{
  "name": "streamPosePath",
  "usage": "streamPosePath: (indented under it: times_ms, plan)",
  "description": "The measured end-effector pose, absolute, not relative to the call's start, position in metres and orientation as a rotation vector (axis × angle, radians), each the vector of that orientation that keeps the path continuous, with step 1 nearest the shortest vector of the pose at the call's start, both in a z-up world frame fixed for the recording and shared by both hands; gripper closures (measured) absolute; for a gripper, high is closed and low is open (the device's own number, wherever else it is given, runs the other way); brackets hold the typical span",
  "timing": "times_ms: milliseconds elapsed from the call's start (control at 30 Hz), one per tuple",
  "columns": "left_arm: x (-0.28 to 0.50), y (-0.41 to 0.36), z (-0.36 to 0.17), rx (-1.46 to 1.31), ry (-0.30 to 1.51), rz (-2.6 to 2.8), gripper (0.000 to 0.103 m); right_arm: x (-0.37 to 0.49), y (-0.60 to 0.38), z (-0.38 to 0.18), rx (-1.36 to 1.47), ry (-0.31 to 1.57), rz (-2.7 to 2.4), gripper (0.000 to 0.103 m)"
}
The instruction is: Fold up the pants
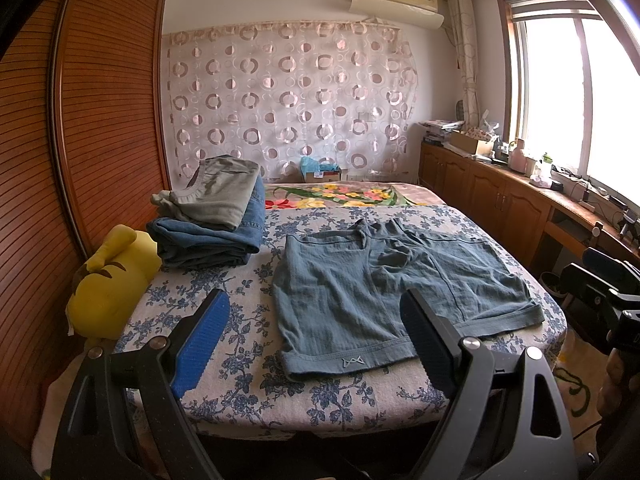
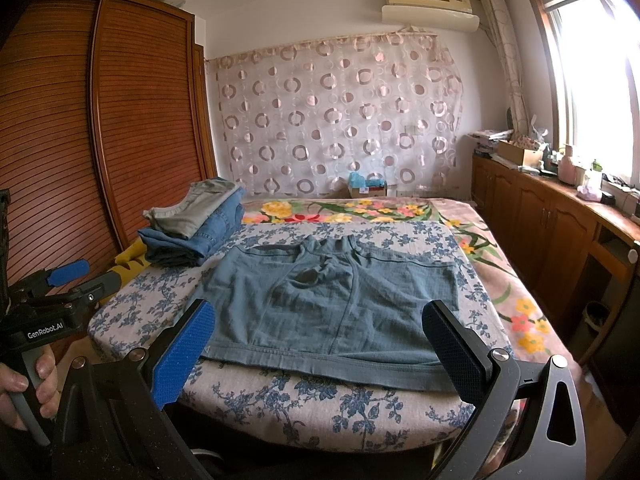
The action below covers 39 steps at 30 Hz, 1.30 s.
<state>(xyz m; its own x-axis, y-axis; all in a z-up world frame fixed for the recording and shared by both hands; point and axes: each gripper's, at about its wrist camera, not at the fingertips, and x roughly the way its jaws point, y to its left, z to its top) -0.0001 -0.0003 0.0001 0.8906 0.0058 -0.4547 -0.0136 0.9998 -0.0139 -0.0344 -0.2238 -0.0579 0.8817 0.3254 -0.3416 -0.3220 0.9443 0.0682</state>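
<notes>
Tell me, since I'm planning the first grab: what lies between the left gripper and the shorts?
Nothing: in the left wrist view only bare floral sheet separates the open left gripper from the blue shorts.

A home bedroom: bed (image 1: 248,344), louvred wardrobe (image 1: 108,100), curtained window (image 1: 560,92).

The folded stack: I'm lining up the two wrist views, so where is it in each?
Left wrist: the folded stack is left of centre, beside the yellow plush.
Right wrist: the stack sits left of centre, behind the shorts.
Shared landmark: the air conditioner.
</notes>
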Motion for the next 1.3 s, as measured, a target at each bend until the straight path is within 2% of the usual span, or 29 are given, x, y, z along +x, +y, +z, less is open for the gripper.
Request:
streamPosePath:
  times_ms: [367,1100,1267,1300]
  plan:
    - [0.001,0.0,-0.002,-0.02,0.484,0.003,0.015,-0.034,-0.223,-0.057,0.007,0.361,0.337,0.0]
    - [0.029,-0.002,-0.041,-0.005,0.625,-0.028,0.015,-0.005,-0.238,-0.077,-0.036,0.464,0.298,0.0]
    - [0.032,0.001,-0.05,-0.004,0.642,-0.023,0.015,0.004,-0.242,-0.083,-0.052,0.502,0.296,0.003]
    - [0.034,0.002,-0.052,-0.007,0.647,-0.023,0.015,0.006,-0.244,-0.084,-0.055,0.51,0.295,0.008]
